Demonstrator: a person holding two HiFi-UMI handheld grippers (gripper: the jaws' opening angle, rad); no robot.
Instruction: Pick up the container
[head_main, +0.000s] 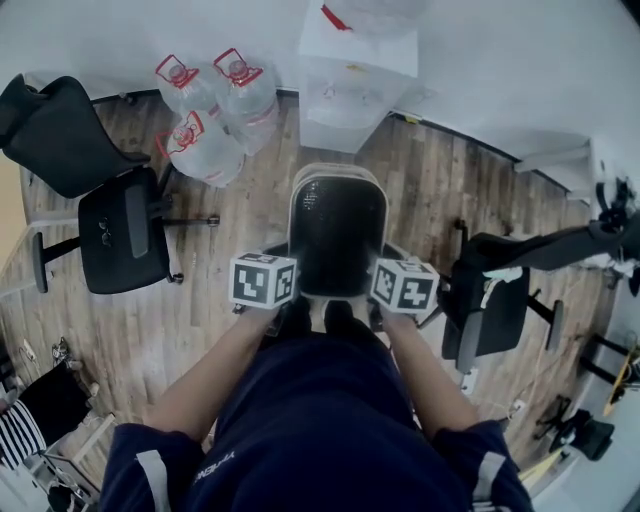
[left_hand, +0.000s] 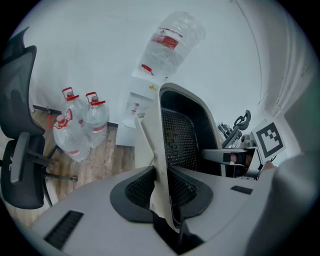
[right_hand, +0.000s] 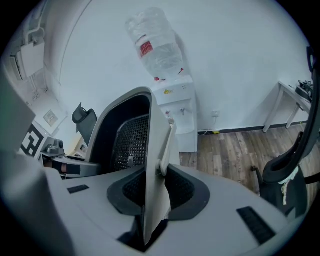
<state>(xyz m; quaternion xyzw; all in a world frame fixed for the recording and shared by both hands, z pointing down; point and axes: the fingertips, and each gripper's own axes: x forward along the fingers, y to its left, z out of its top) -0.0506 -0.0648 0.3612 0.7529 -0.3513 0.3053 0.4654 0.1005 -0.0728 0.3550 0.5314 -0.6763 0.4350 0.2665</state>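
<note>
Two grippers: one is held in each hand at the near rim of a tall off-white plastic container with a black perforated inside (head_main: 338, 172).
Left gripper (head_main: 268, 300): its jaws are pinched on the container's left wall near the rim. In the left gripper view the thin pale wall (left_hand: 161, 145) is seen running between the two dark pads, one pad on the mesh side and one outside.
Right gripper (head_main: 402, 303): its jaws are likewise clamped on the right wall. In the right gripper view the wall edge (right_hand: 152, 165) is gripped between both pads.
Container position: it is seen from above, mouth up, directly ahead of the person's dark shoes (head_main: 320, 315) and over the brown wood-plank floor (head_main: 230, 240). Whether its base rests on the floor cannot be told.
Behind it: a white water dispenser topped by an upturned clear bottle (head_main: 355, 70) is set against the white wall.
Left of dispenser: three clear water jugs with red handles (head_main: 215, 115) are grouped on the floor.
Sides: a black office chair (head_main: 125, 235) is placed well to the left, and another black chair (head_main: 490, 300) near the right.
</note>
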